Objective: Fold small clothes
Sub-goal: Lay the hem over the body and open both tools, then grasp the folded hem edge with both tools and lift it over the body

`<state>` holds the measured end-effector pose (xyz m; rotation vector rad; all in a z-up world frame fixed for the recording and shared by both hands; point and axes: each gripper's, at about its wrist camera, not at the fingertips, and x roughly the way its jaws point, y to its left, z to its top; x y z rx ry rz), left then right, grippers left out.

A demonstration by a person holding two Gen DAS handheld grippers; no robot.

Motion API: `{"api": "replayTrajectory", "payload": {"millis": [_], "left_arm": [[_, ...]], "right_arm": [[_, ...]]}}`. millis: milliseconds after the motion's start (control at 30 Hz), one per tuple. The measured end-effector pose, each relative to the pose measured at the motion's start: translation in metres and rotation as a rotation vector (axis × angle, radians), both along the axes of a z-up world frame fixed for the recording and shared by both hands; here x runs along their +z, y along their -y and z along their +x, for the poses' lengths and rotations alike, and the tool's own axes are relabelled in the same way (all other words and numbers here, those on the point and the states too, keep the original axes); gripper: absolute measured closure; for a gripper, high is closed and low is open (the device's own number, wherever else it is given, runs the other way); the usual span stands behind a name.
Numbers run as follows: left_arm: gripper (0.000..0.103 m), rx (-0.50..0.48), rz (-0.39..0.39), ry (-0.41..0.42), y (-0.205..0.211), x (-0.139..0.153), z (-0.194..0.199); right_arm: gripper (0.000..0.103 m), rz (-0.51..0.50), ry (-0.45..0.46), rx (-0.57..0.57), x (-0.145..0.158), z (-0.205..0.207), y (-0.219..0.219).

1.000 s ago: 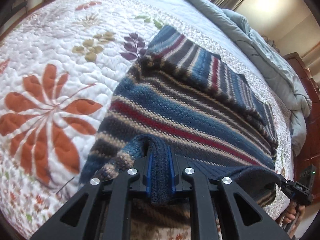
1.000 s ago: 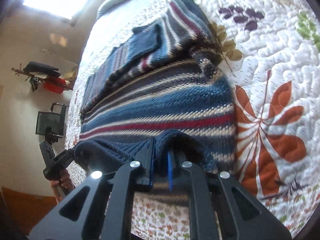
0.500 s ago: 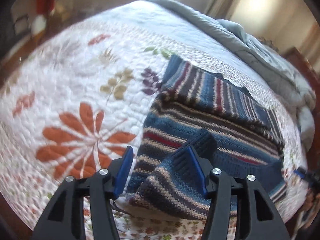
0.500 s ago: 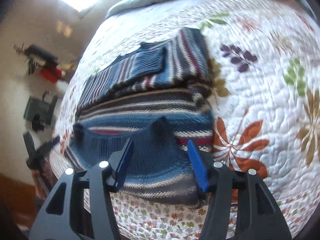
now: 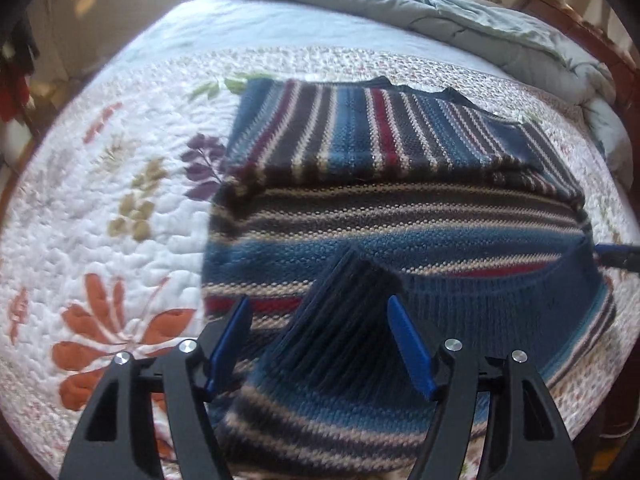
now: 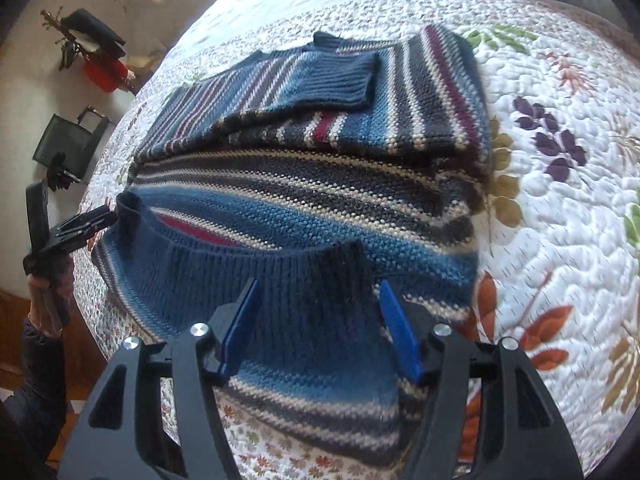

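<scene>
Across the left wrist view: striped blue, navy, cream and red knitted sweater [image 5: 400,216] spread on the white floral quilted bed cover [image 5: 100,208], sleeves folded over its far part, ribbed navy hem [image 5: 348,320] standing up in a peak near the camera. Left claw [image 5: 320,344] wide open, blue pads either side of the peak, gripping nothing. Grey-blue duvet [image 5: 460,12] bunched at the far edge of the bed. Tip of the other tool just visible at the right edge.

Across the right wrist view: same sweater [image 6: 312,184], the other hem corner raised between the spread blue pads of the right claw [image 6: 318,328], also holding nothing. Shown only here: ribbed navy cuff [image 6: 336,80] lying on top of the folded sleeves, and the left tool seen from outside beside the far hem corner, hand below it. Duvet barely in sight here.

Probably a hem-to-collar fold in hand. To do well: pinch both corners at matching depth, lift together, keep the hem line straight, lay it level over the sleeves without dragging them.
</scene>
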<state>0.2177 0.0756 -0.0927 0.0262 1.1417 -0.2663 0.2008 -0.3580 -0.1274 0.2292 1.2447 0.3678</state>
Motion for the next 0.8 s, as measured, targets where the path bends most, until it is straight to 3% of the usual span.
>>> {"api": "replayTrajectory", "payload": {"millis": [100,233,300,367,400,433,467,500,600,800], "left_arm": [[0.032,-0.030,-0.025,-0.022,0.006,-0.007,0.005],[0.032,-0.051,0.016,-0.047,0.015,-0.021,0.013],[0.034,-0.065,0.007,-0.057,0.018,-0.025,0.013],[0.047,-0.090,-0.010,-0.054,0.021,-0.026,0.010],[0.053,-0.101,-0.014,-0.055,0.022,-0.026,0.009],[0.065,-0.112,-0.014,-0.056,0.022,-0.027,0.007],[0.075,-0.115,-0.017,-0.055,0.022,-0.027,0.007],[0.078,-0.112,-0.020,-0.053,0.021,-0.026,0.006],[0.091,-0.092,-0.048,-0.046,0.015,-0.022,0.002],[0.092,-0.063,-0.093,0.025,0.005,0.007,-0.014]], "right_arm": [[0.036,-0.015,-0.014,0.030,-0.009,0.007,-0.005],[0.036,-0.020,-0.027,0.057,-0.019,0.014,-0.010],[0.044,-0.026,-0.027,0.075,-0.023,0.014,-0.013],[0.055,-0.054,-0.014,0.101,-0.024,0.013,-0.018],[0.067,-0.085,-0.004,0.110,-0.024,0.012,-0.019],[0.081,-0.097,-0.003,0.112,-0.025,0.012,-0.019],[0.087,-0.086,-0.008,0.112,-0.025,0.011,-0.017],[0.092,-0.064,-0.012,0.105,-0.025,0.011,-0.015],[0.094,-0.016,0.001,0.081,-0.019,0.005,-0.008],[0.095,0.077,0.064,0.028,0.012,-0.009,0.008]]}}
